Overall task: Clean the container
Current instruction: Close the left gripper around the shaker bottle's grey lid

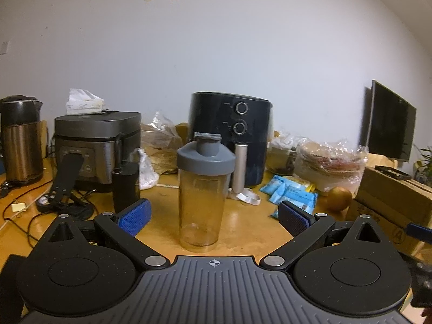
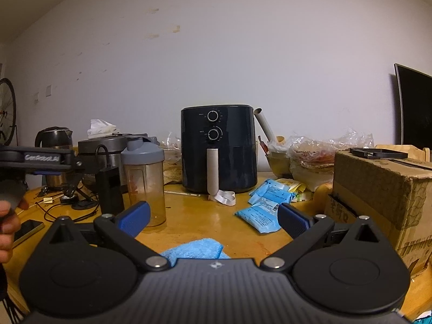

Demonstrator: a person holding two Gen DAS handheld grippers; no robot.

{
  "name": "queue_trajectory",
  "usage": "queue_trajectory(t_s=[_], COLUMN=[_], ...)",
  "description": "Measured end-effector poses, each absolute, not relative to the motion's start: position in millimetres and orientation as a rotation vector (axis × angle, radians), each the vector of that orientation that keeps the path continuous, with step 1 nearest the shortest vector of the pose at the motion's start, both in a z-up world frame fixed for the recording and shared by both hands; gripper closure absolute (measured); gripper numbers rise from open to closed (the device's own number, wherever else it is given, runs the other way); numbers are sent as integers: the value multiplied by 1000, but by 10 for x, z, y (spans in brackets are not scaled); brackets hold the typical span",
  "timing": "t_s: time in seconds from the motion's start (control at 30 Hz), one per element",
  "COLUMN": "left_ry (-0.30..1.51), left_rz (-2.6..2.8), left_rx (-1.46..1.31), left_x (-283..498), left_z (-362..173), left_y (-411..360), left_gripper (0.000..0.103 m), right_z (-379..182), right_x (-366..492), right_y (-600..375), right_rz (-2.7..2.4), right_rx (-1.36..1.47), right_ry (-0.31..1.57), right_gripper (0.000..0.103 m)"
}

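Observation:
A clear shaker bottle [image 1: 201, 202] with a grey flip-cap lid stands upright on the wooden table [image 1: 243, 229], centred just ahead of my left gripper [image 1: 214, 217]. That gripper is open, its blue pads wide apart on either side of the bottle without touching it. In the right wrist view the same bottle [image 2: 144, 183] stands at the left, with brownish residue on its wall. My right gripper [image 2: 213, 217] is open and holds nothing. A folded blue cloth [image 2: 194, 248] lies on the table just below its fingers. The left gripper's body [image 2: 40, 159] and a hand [image 2: 8, 224] show at the left edge.
A black air fryer [image 1: 229, 137] stands behind the bottle, a rice cooker [image 1: 97, 145] and a kettle [image 1: 21, 143] to the left. A black power bank [image 1: 125, 186], cables, blue packets [image 1: 294, 191], an orange [image 1: 338, 198] and a cardboard box [image 2: 378, 189] crowd the table.

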State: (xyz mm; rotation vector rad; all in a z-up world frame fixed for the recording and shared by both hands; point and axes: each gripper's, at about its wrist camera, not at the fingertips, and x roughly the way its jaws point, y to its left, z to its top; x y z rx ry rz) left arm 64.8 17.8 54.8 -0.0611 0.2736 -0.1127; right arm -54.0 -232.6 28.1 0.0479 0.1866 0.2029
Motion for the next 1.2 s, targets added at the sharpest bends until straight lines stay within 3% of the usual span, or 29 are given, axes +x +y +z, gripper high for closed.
queue_trajectory(t_s=[1.2], left_ry=[263], left_rz=[-152], left_rx=[10], left_x=[1133], left_z=[494], left_y=[89], left_gripper=[0], right_z=[278], right_x=[-569], right_y=[-2459], right_rz=[207], right_rx=[106], right_ry=[180], right_gripper=[0])
